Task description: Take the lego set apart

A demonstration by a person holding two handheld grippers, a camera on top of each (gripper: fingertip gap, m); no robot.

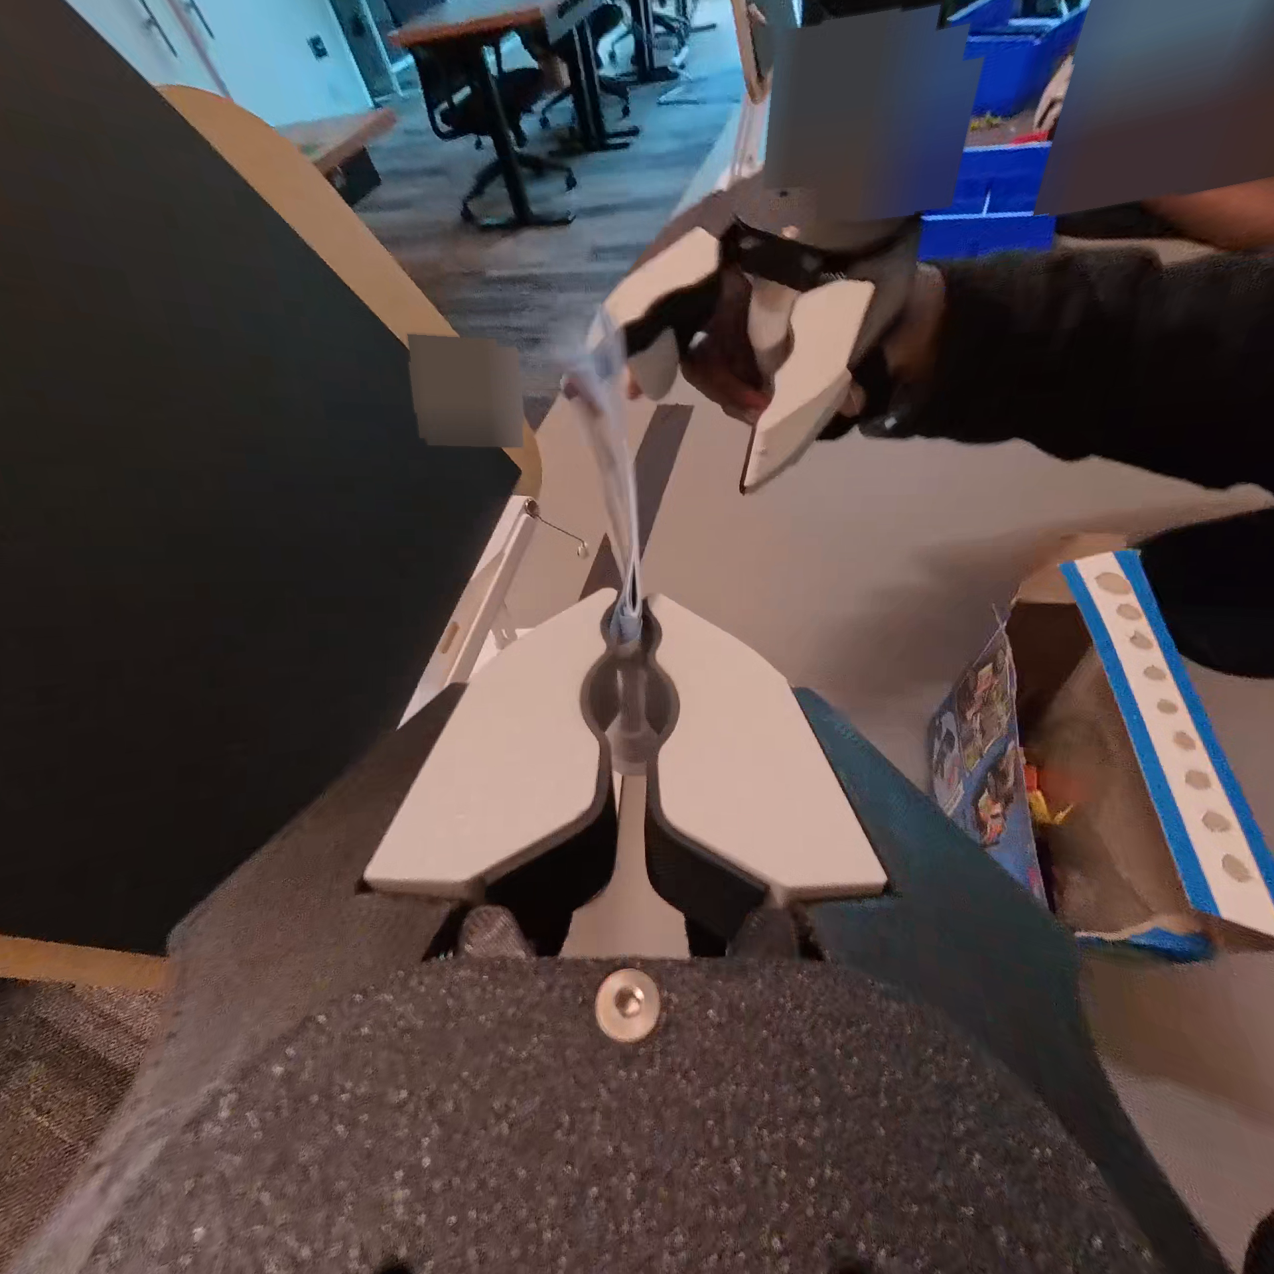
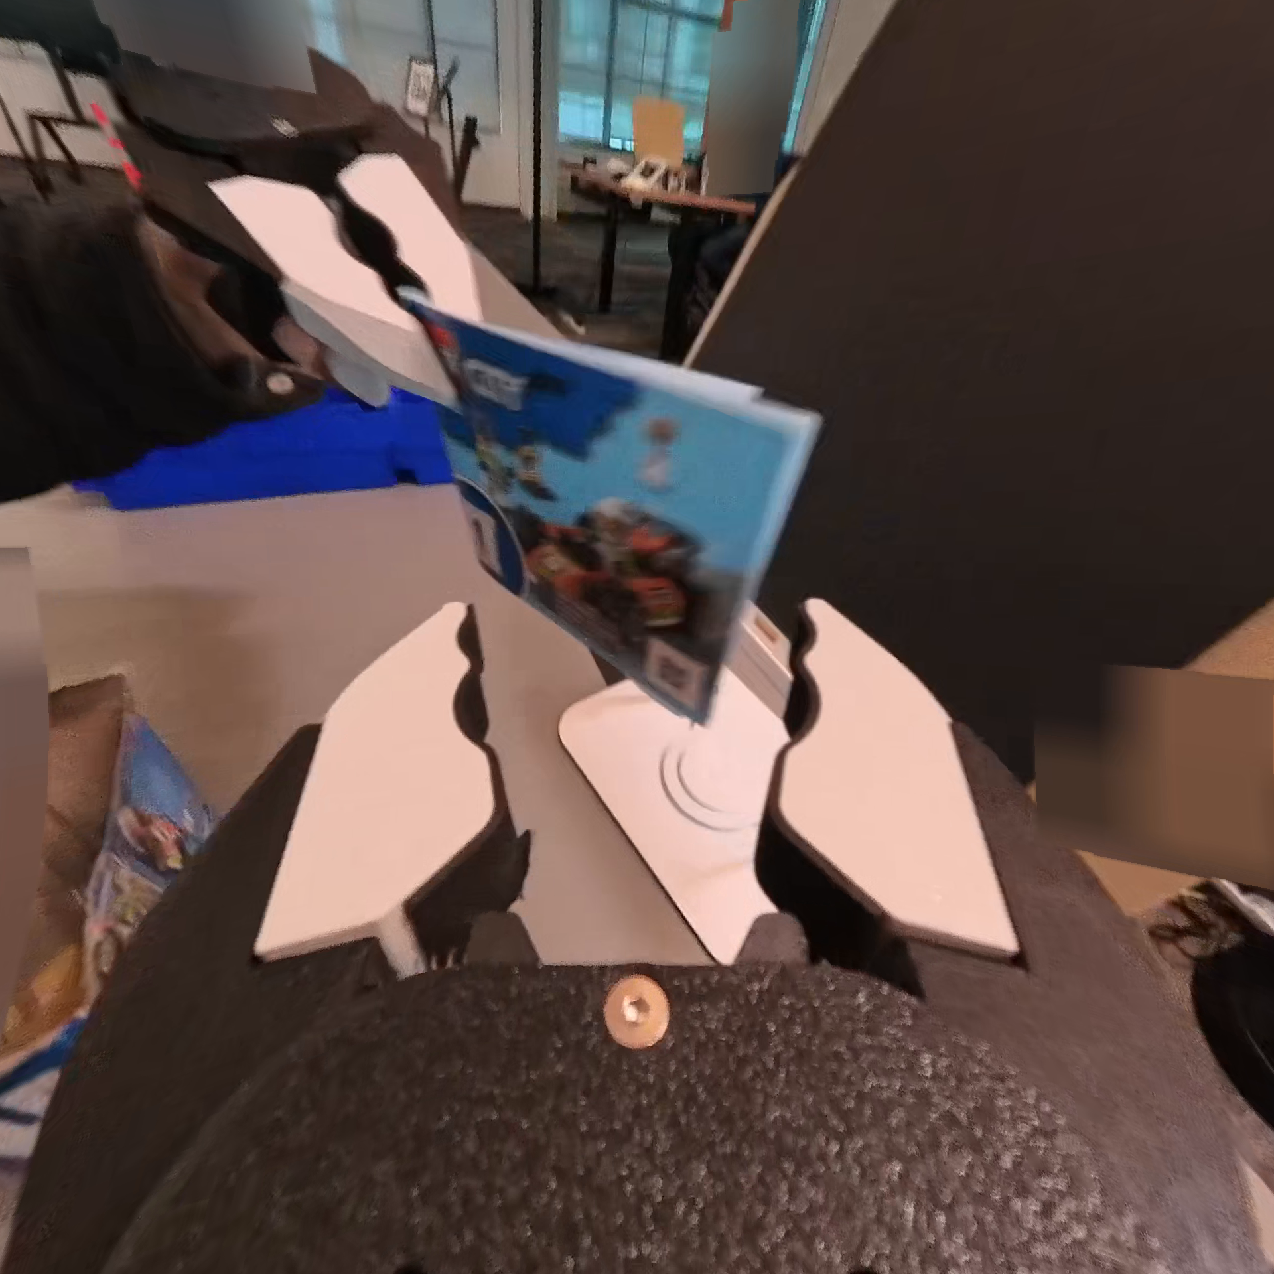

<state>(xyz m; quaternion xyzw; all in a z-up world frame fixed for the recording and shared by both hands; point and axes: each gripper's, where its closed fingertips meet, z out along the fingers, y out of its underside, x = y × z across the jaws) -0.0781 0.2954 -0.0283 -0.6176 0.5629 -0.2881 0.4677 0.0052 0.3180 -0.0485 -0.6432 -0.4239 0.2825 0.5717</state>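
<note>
In the left wrist view, the left hand-held gripper point(image 1: 629, 613) is seen with its two white fingers point(image 1: 503, 744) drawn together, and the edge of a thin blue booklet point(image 1: 617, 482) is pinched between their tips. The booklet is viewed edge-on, so only its fanned pages are shown rising away from the tips, blurred toward the far end. Beyond it, the right hand-held gripper point(image 1: 679, 420) is held in a gloved hand point(image 1: 889, 338), with its fingers spread apart and nothing between them; one of its fingers lies close to the booklet's far end, though contact cannot be judged. A pale counter point(image 1: 793, 586) is seen below. At the right, an open cardboard box point(image 1: 1165, 744) with a blue and white edge rests on the counter, and a second printed booklet point(image 1: 979, 744) and small coloured pieces are seen inside it. A dark panel point(image 1: 207, 448) fills the left side.

In the right wrist view, the right hand-held gripper point(image 2: 634, 634) is shown wide open and empty, the booklet's lower corner hanging just beyond the gap between its fingers. The booklet point(image 2: 620, 517) is held in the air above the counter point(image 2: 241, 565), tilted, its blue cover with an orange vehicle picture turned toward the camera. Its upper left corner is clamped by the left hand-held gripper point(image 2: 420, 324). A white flat base point(image 2: 655, 793) lies on the counter beneath. A blue bin point(image 2: 276, 448) is seen behind.
</note>
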